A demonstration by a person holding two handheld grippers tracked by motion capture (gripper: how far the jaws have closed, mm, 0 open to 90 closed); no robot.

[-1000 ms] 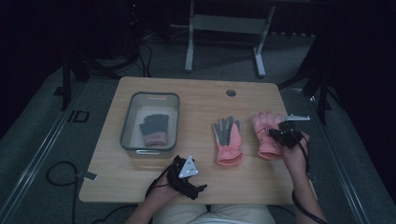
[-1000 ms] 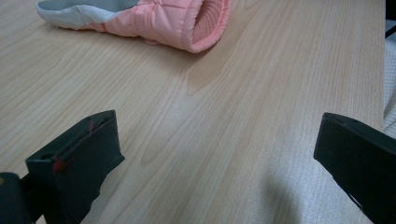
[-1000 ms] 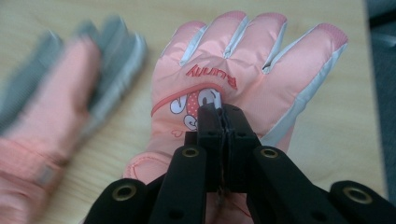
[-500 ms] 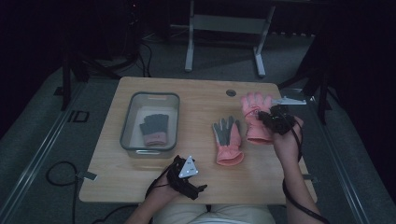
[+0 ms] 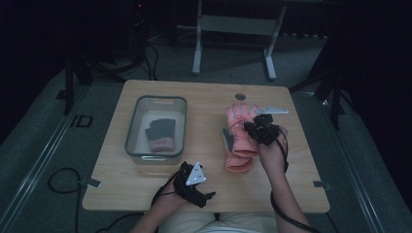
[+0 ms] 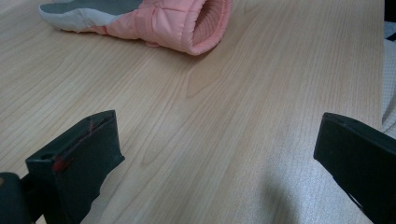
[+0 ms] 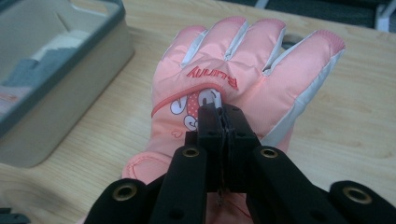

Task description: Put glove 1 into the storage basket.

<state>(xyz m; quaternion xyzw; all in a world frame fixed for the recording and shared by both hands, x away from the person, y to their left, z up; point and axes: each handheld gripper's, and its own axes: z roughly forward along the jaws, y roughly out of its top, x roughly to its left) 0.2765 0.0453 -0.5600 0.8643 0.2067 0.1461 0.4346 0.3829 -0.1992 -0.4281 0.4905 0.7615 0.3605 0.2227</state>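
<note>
Pinching the back of a pink glove (image 7: 243, 79), the right gripper (image 5: 256, 127) holds it over a second pink glove (image 5: 237, 160) lying right of the desk's (image 5: 209, 104) middle. Near the front edge, the left gripper (image 5: 194, 187) rests with jaws wide apart and empty. Toward the left edge, a bin (image 5: 133, 128) holds a grey glove (image 5: 160, 132).

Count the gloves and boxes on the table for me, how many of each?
Pink gloves: 2, one pinched in the right hand-held gripper, one lying under it.
Grey gloves: 1, inside the bin.
Clear bins: 1.
Total: 4 things.
</note>
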